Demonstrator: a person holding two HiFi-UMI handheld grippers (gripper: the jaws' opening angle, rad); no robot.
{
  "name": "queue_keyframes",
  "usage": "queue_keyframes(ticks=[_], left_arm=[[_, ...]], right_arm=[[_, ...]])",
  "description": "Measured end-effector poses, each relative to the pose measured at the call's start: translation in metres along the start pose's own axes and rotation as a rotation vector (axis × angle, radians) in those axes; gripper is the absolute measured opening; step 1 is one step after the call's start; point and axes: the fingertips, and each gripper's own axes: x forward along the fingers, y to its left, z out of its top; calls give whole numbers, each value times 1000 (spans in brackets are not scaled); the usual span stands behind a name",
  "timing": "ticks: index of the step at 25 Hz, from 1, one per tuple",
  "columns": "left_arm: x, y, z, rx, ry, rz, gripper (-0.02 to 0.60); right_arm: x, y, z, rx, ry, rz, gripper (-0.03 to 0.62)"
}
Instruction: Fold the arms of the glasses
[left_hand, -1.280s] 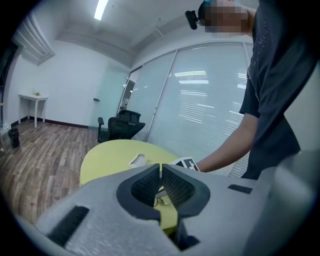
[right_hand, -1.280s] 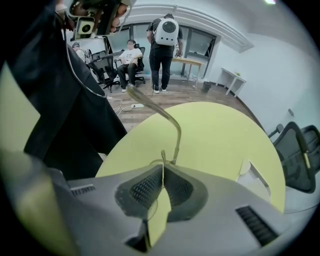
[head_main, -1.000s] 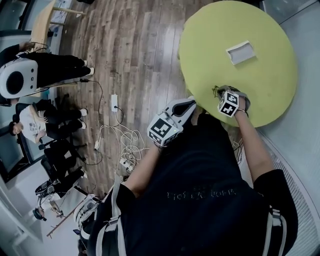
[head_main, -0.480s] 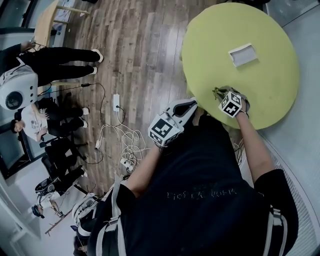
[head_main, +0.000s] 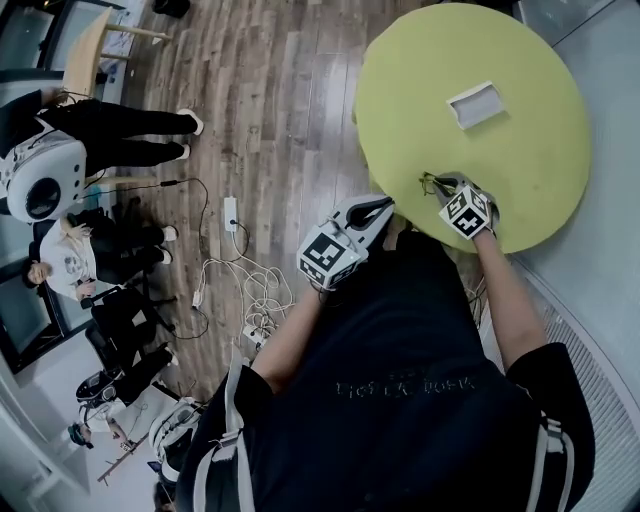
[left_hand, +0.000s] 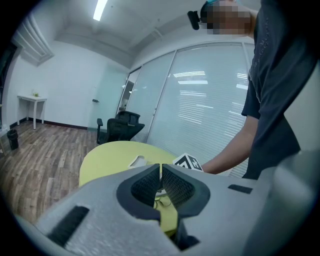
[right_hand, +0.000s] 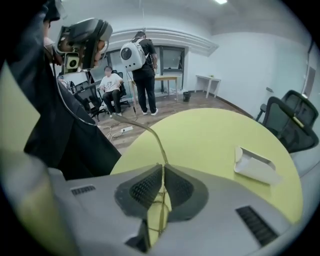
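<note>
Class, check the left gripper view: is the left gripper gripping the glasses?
No: the jaws of the left gripper meet with nothing between them, while the right gripper pinches the glasses by one arm.

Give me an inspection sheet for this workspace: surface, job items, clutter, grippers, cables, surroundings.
Surface: round yellow-green table.
Job's things: glasses at the table's near edge, one arm pinched.
Clutter: white tray on the table, apart from the glasses.
Grippers: right gripper shut on the glasses' arm; left gripper shut, empty, held off the table.
Cables: power strip and white cables on the wood floor.
Surroundings: standing person with white backpack, seated person, office chair.
</note>
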Motion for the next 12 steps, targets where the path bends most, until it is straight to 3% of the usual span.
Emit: queue_keyframes(ticks=[12], left_arm=[[11, 10, 8, 18, -16, -34, 28]], right_arm=[[-40, -2, 26, 84, -102, -20, 29]])
